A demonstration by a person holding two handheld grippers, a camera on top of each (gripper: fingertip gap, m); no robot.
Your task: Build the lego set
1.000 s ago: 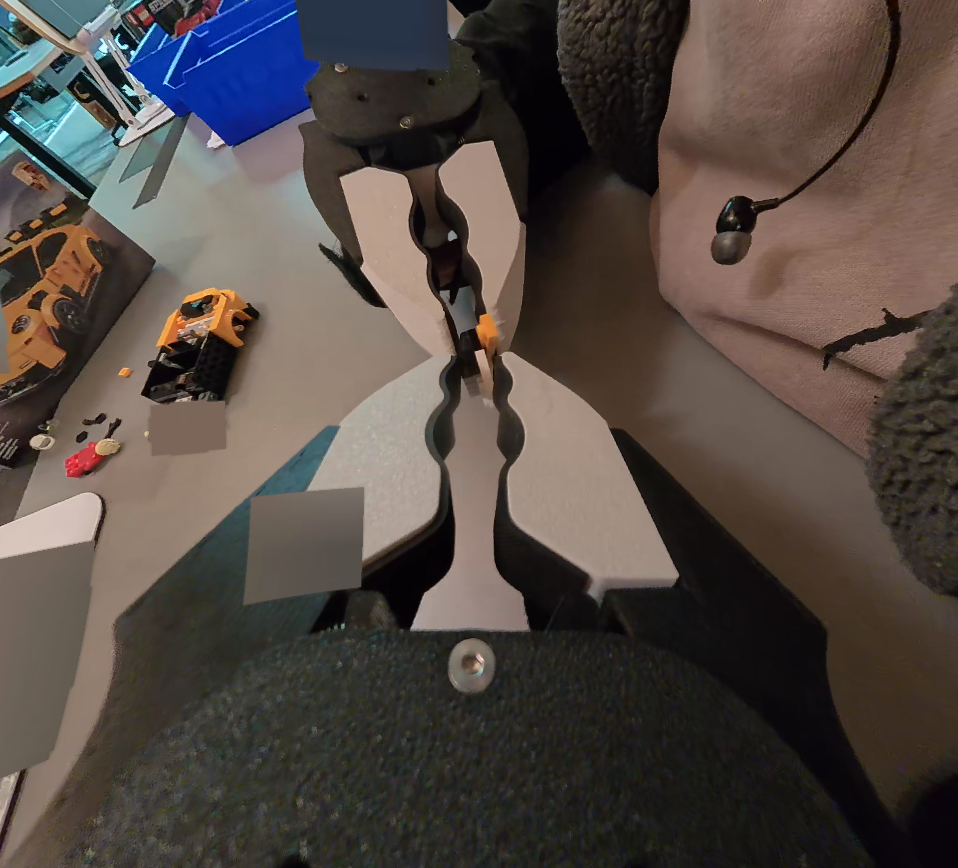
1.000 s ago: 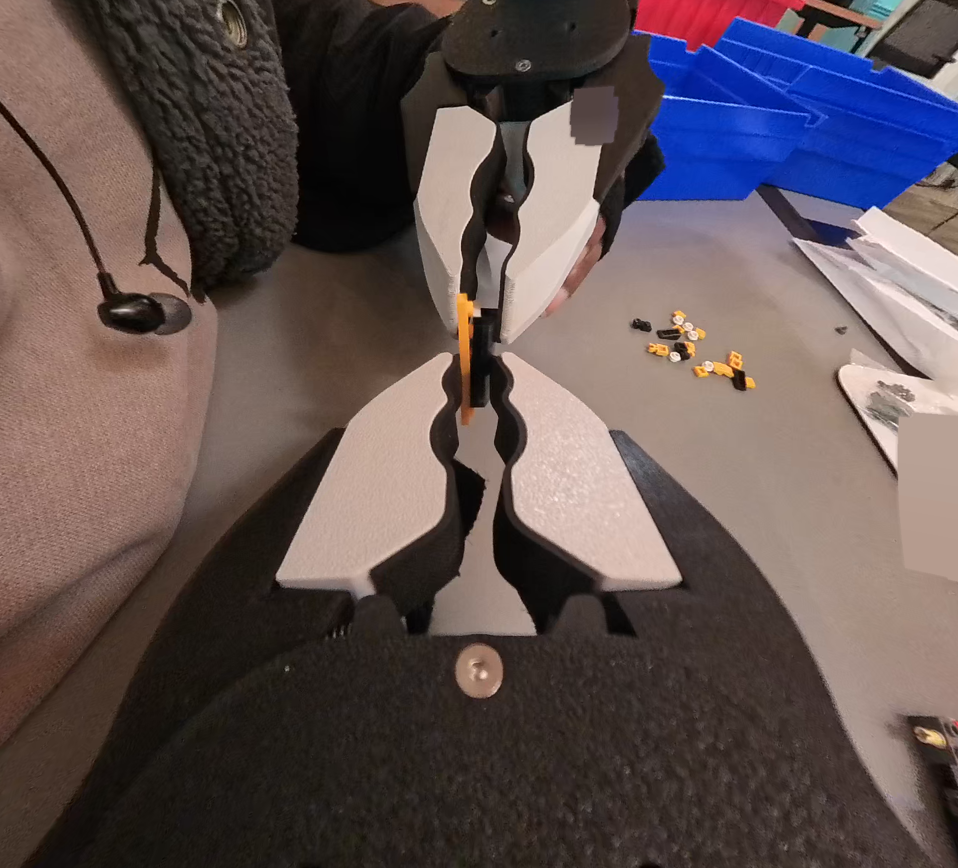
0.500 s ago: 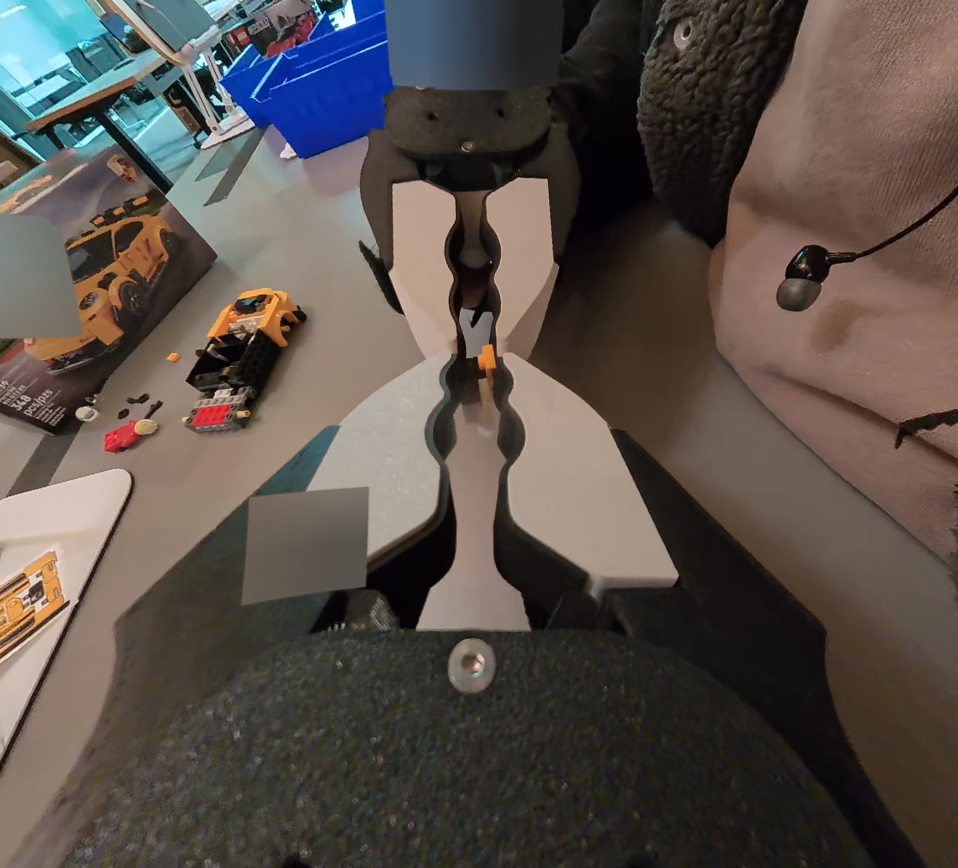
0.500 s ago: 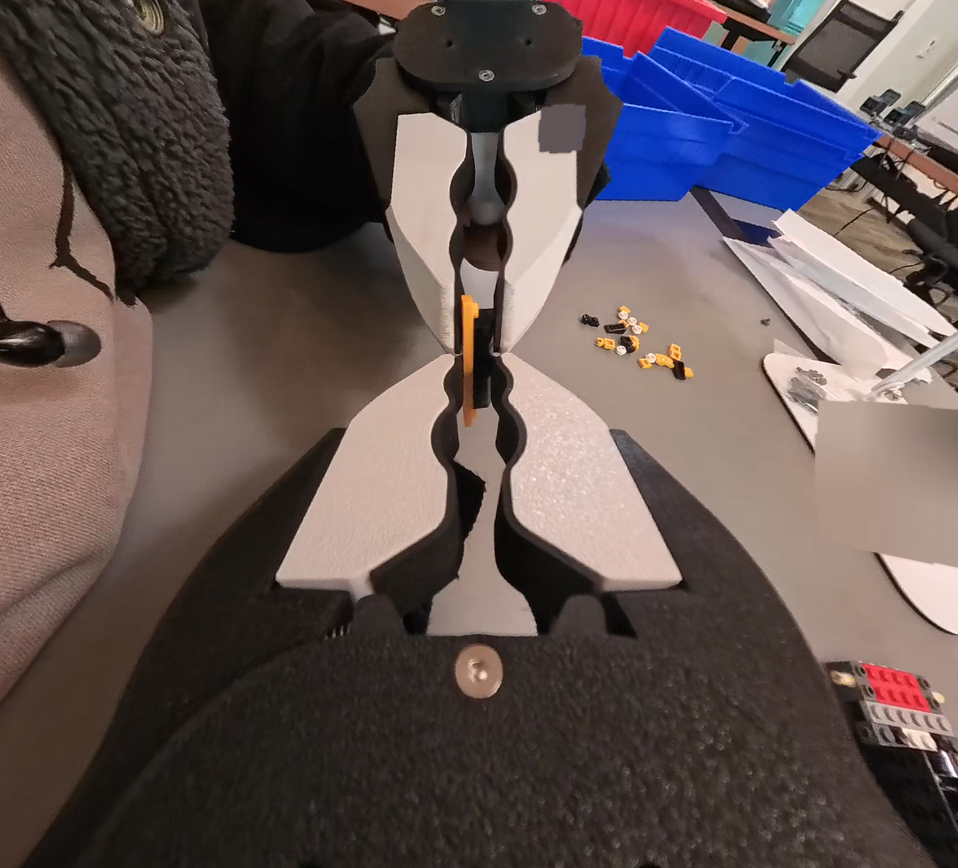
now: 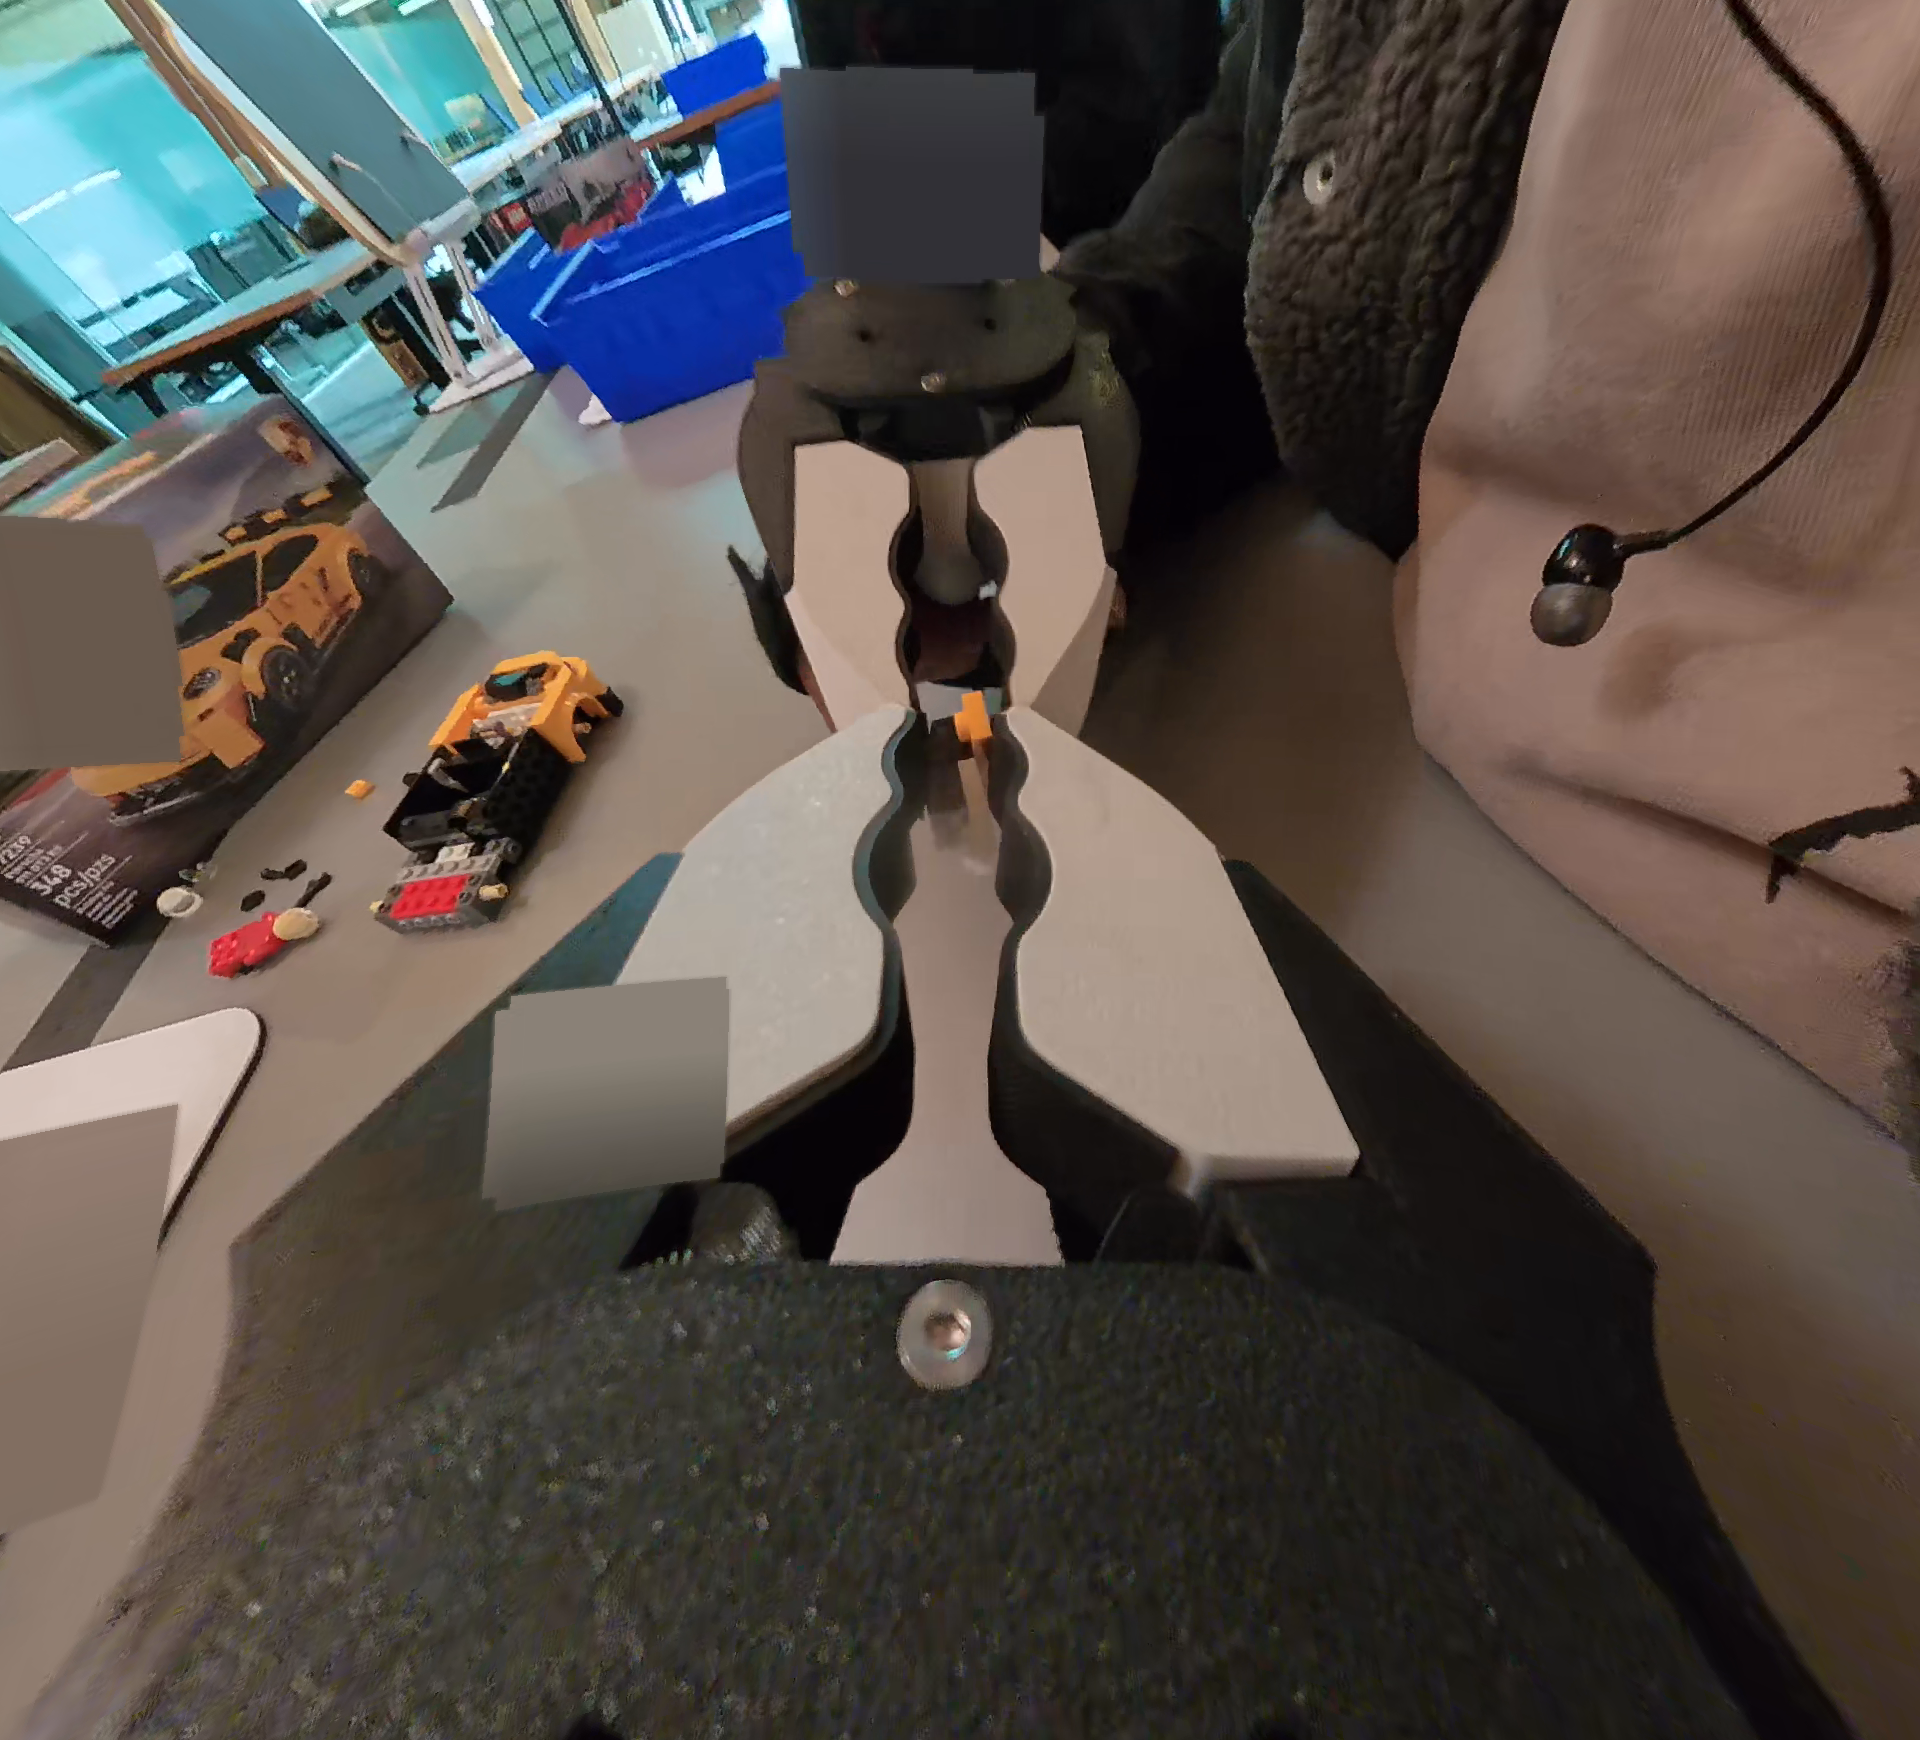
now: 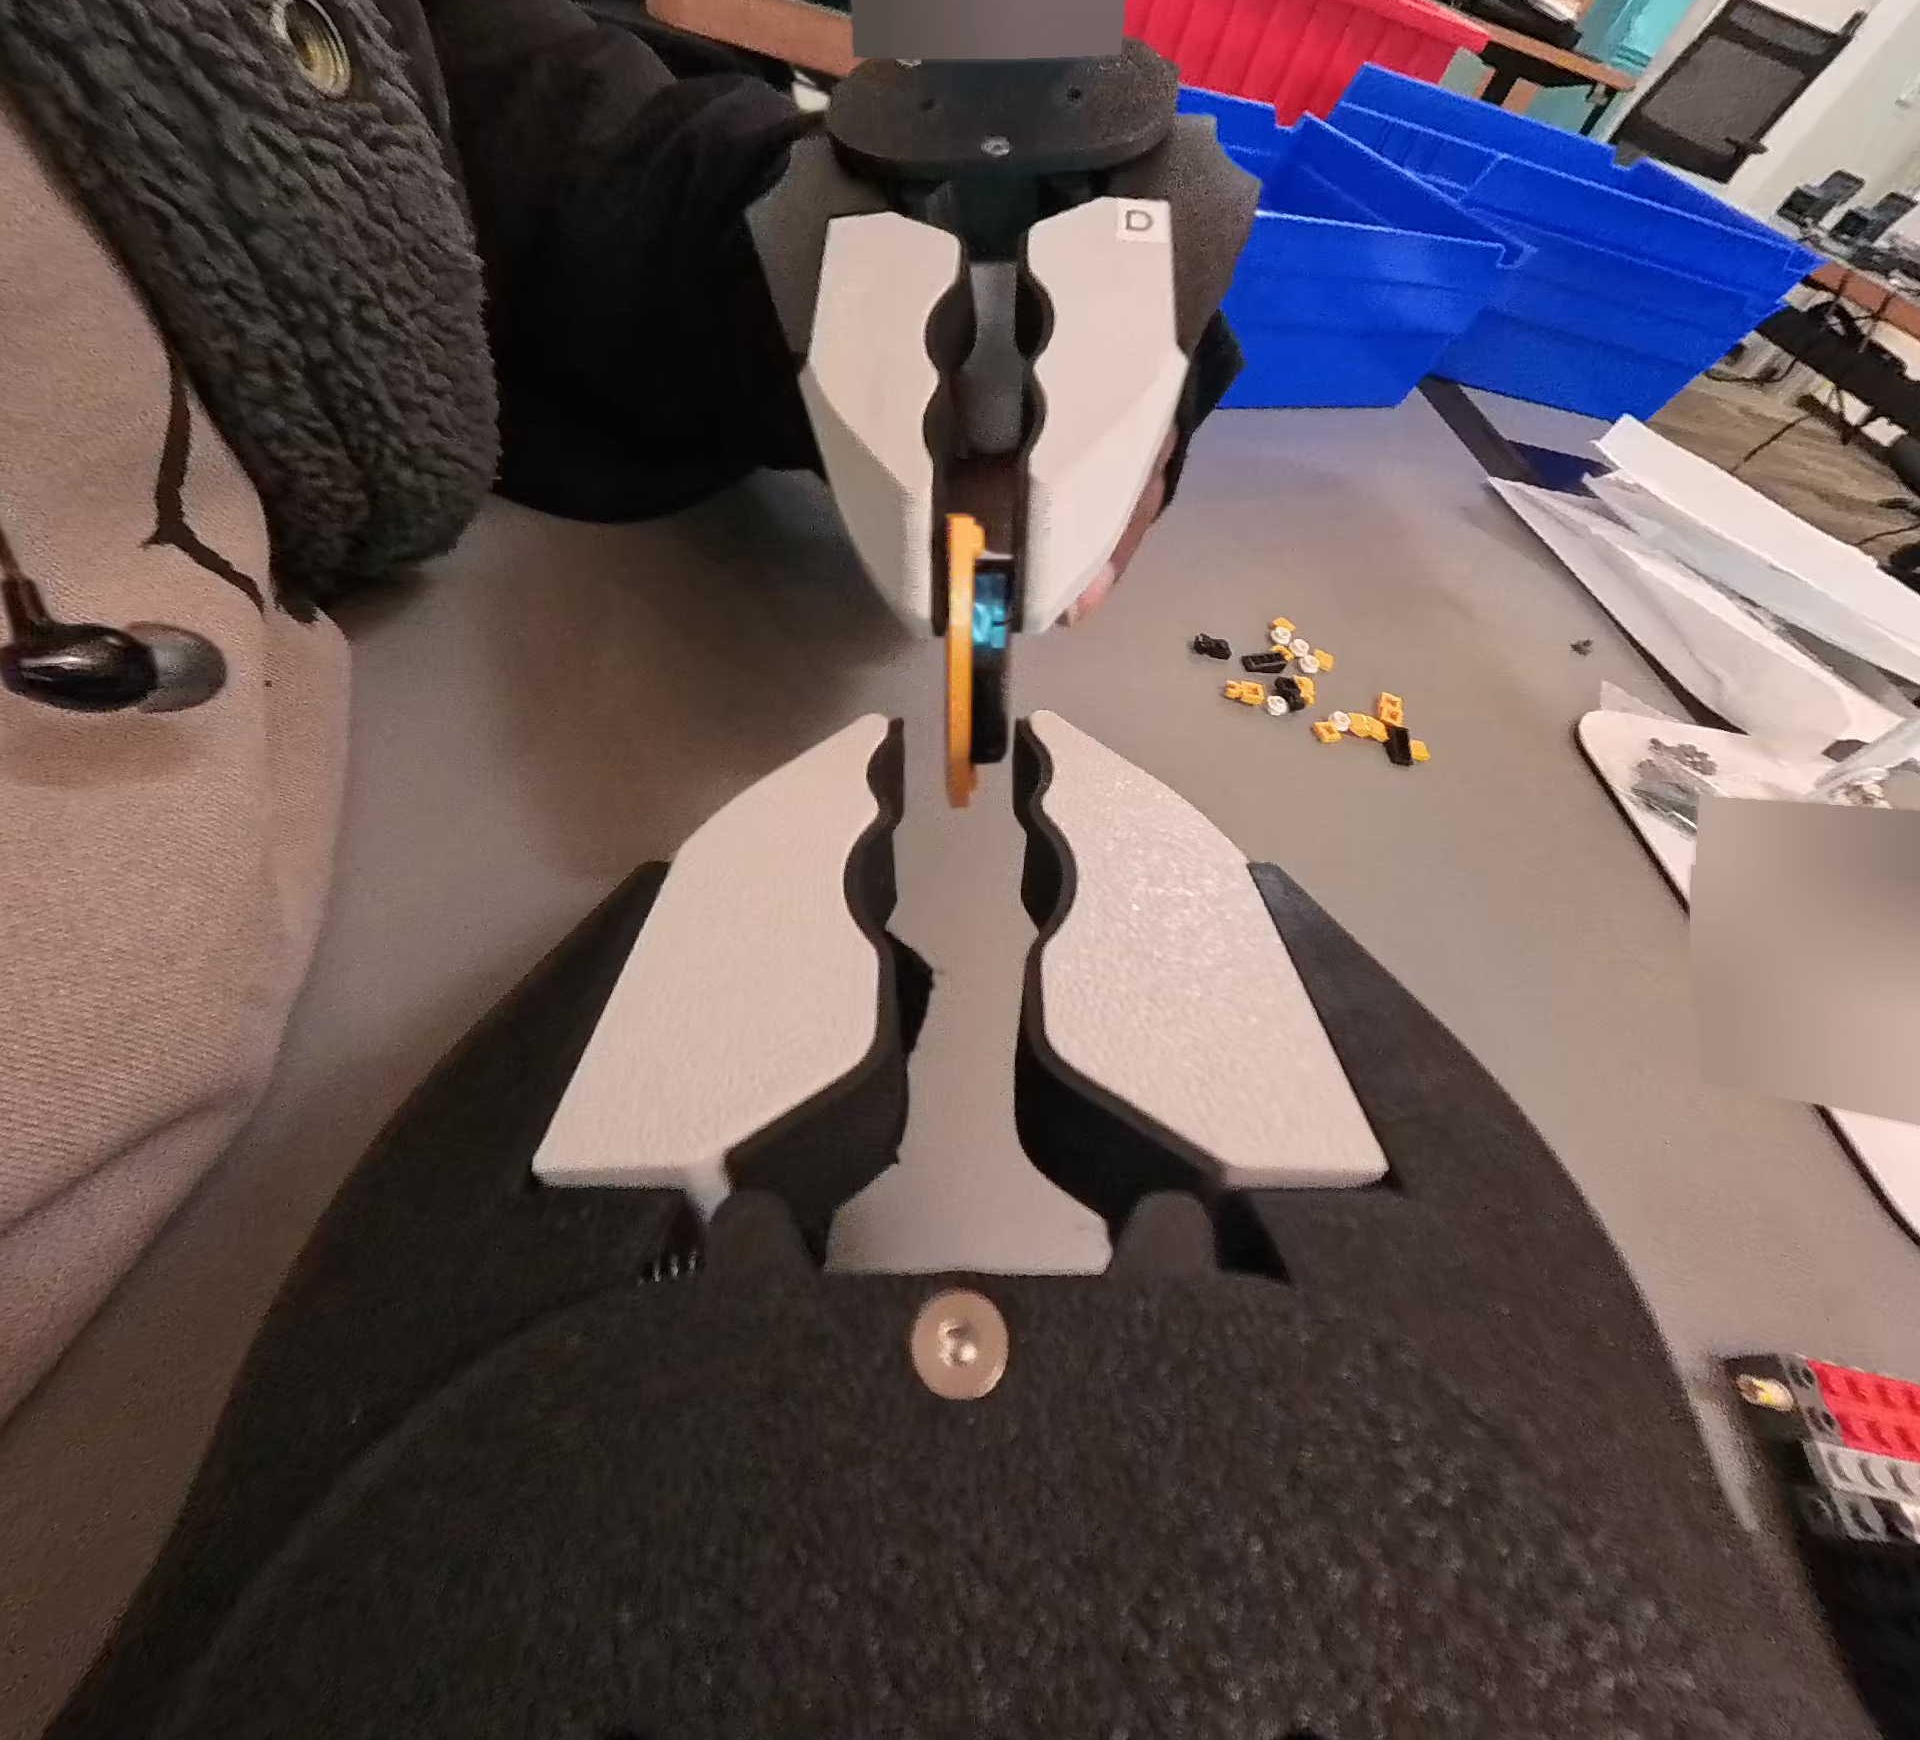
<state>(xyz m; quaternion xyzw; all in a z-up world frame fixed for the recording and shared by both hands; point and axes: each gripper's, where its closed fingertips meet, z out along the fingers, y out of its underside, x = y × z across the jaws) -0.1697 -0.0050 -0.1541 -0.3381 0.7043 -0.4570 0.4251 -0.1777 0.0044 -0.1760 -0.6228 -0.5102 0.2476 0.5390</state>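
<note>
Two grippers are meeting nose to nose above the surface, close in front of my chest, so that both wrist cameras are looking straight at the join. The left gripper is pinching a small orange-and-black piece at its tips, holding the thin orange plate edge-on with a blue part showing beside it. I am keeping it upright like this, I think, so the free end is sticking out toward the other side.

The right gripper is spread a little. Its fingertips are flanking the piece's free end, and I am not seeing either pad touching it, so the left side alone is carrying the weight. From the left wrist view the contact itself is too cramped to read.

Down on the surface, the half-built car is lying off to the left beside the set's box, well apart from the grippers. A scatter of loose small pieces is waiting on the right, near enough for a short reach.

My judgement is that this small sub-assembly is being worked in the air before going onto the car. The risk is the thin plate twisting in the pinch, since so little of it is gripped.
</note>
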